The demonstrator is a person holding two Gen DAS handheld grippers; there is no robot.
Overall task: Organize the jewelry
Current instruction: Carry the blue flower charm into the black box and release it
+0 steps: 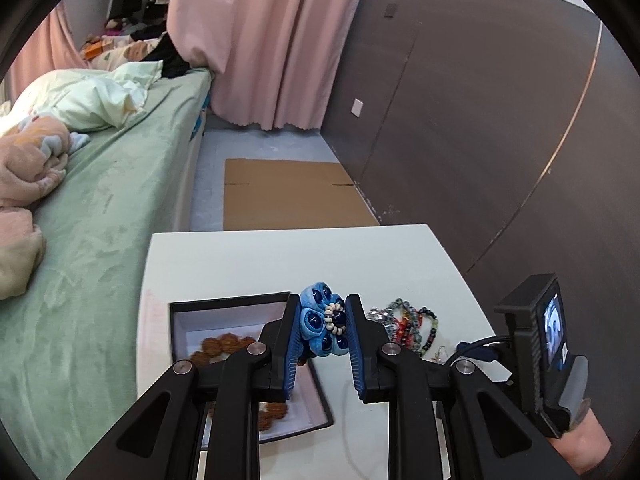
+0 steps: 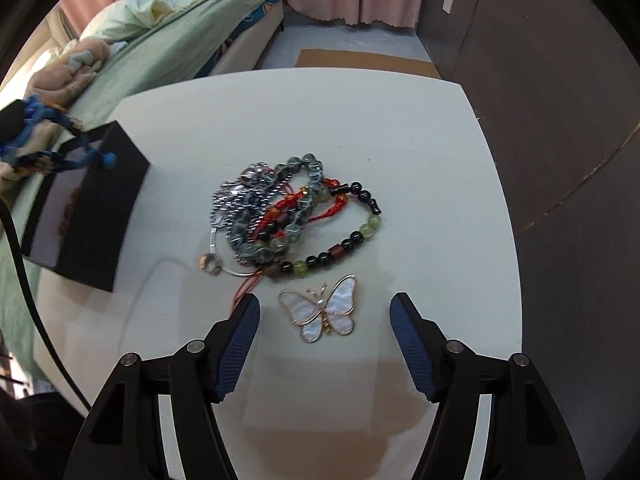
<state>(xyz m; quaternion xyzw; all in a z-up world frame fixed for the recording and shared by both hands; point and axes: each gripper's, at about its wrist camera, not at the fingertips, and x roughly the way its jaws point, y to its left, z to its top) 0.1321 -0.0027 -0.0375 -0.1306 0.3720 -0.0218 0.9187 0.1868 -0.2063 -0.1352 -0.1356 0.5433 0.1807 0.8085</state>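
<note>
My left gripper (image 1: 322, 322) is shut on a blue flower-shaped bracelet (image 1: 318, 324) and holds it above the right edge of an open black jewelry box (image 1: 224, 312). Brown carved beads (image 1: 224, 346) lie inside the box. A tangled pile of beaded bracelets and chains (image 2: 288, 212) lies on the white table (image 2: 400, 140); it also shows in the left wrist view (image 1: 408, 326). My right gripper (image 2: 324, 312) is open, its fingers either side of a white butterfly brooch (image 2: 324, 310) on the table. The box (image 2: 96, 208) stands left of the pile.
A bed with a green sheet (image 1: 100, 220) runs along the table's left side. Flat cardboard (image 1: 292, 194) lies on the floor beyond the table. A dark wall panel (image 1: 480, 140) stands to the right. The right gripper's body and camera (image 1: 548, 344) show in the left wrist view.
</note>
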